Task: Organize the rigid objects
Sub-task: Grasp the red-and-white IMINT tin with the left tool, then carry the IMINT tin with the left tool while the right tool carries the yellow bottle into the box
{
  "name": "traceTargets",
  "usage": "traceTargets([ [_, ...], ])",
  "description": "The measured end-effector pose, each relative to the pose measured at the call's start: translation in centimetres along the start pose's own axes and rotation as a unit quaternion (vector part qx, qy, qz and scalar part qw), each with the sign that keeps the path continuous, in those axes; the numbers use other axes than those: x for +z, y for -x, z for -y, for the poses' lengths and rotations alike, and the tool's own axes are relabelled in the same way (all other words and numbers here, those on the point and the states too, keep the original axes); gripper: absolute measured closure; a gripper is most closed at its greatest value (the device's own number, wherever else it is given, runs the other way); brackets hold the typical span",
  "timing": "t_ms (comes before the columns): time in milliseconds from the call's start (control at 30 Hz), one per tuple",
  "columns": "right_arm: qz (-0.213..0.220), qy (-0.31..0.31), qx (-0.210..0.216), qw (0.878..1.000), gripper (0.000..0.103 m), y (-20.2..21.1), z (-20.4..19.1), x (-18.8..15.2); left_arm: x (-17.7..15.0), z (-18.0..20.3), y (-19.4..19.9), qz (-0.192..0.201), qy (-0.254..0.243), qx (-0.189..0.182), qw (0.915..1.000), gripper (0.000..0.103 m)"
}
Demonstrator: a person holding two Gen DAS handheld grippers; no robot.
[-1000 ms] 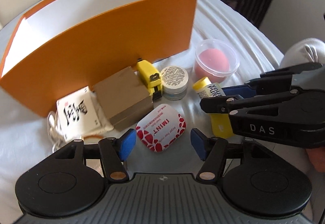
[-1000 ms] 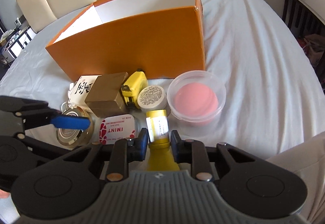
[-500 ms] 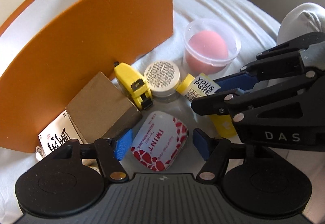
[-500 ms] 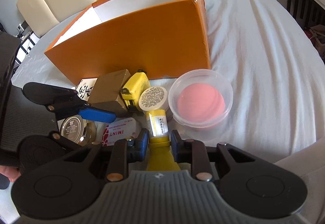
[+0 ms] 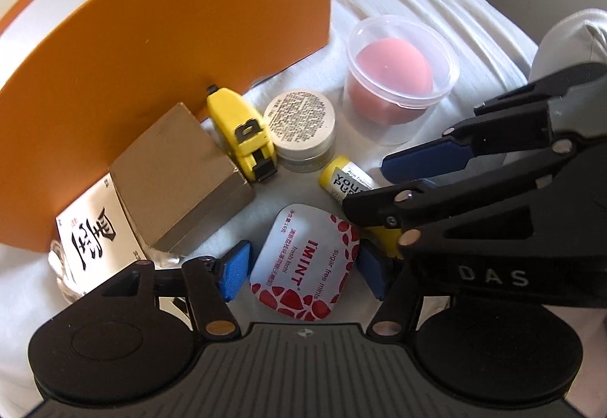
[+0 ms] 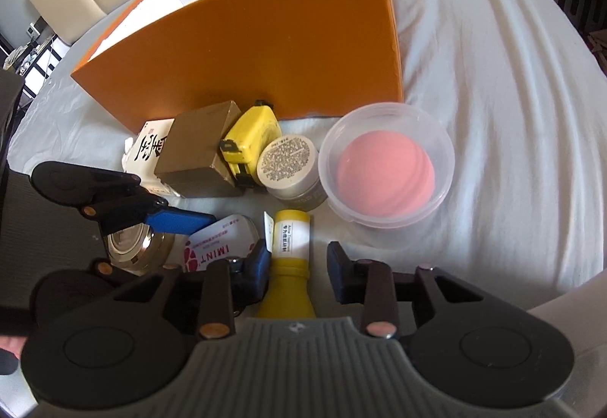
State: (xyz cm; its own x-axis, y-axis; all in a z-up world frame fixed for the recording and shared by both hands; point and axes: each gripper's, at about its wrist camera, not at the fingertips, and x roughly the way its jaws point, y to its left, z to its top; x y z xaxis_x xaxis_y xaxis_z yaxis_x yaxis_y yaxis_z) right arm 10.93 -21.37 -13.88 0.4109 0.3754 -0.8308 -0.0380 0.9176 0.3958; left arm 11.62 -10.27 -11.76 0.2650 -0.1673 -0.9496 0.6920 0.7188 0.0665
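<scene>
Yellow tube (image 6: 291,247) lies on the bed between the right gripper (image 6: 299,266) pads, just parted, long axis along the fingers; left gripper (image 5: 303,266), spread, straddles the mint tin (image 5: 303,258).

Both wrist cameras look steeply down, close over the same clutter before the orange box (image 5: 163,50), each catching the other gripper.

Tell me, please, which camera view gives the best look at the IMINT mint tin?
The left wrist view: the IMINT mint tin lies whole between the left tool's open pads, its lid print readable. In the right wrist view only part of the tin shows, cut off by the left tool's blue pad and the right tool.
</scene>
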Motion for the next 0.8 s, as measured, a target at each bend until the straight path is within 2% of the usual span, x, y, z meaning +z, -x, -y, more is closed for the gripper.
traceTargets([
  [100, -0.004, -0.001, 0.001, 1.0, 0.07, -0.2, 0.0, 0.0, -0.1, 0.3, 0.0, -0.002, 0.01, 0.005, 0.9999, 0.035],
  [200, -0.01, 0.003, 0.016, 1.0, 0.081, -0.2, 0.0, -0.1, -0.2, 0.7, -0.2, -0.007, 0.039, 0.014, 0.9991, 0.036],
  [267, -0.012, 0.005, 0.017, 1.0, 0.081, -0.3, -0.1, -0.1, -0.5, 0.7, 0.0, -0.005, 0.061, 0.017, 0.998, 0.039],
  [467, 0.013, 0.01, 0.019, 1.0, 0.082, 0.7, -0.3, -0.7, -2.4, -0.8, 0.8, 0.007, 0.158, -0.009, 0.9874, 0.044],
  [633, 0.029, 0.012, 0.024, 0.999, 0.082, 1.6, -0.3, -1.1, -3.9, -1.6, 1.7, 0.026, 0.196, -0.014, 0.9802, 0.045],
  [800, 0.057, 0.016, 0.018, 0.998, 0.083, 3.0, -0.3, -1.5, -5.0, -2.1, 3.6, 0.067, 0.213, -0.014, 0.9747, 0.045],
])
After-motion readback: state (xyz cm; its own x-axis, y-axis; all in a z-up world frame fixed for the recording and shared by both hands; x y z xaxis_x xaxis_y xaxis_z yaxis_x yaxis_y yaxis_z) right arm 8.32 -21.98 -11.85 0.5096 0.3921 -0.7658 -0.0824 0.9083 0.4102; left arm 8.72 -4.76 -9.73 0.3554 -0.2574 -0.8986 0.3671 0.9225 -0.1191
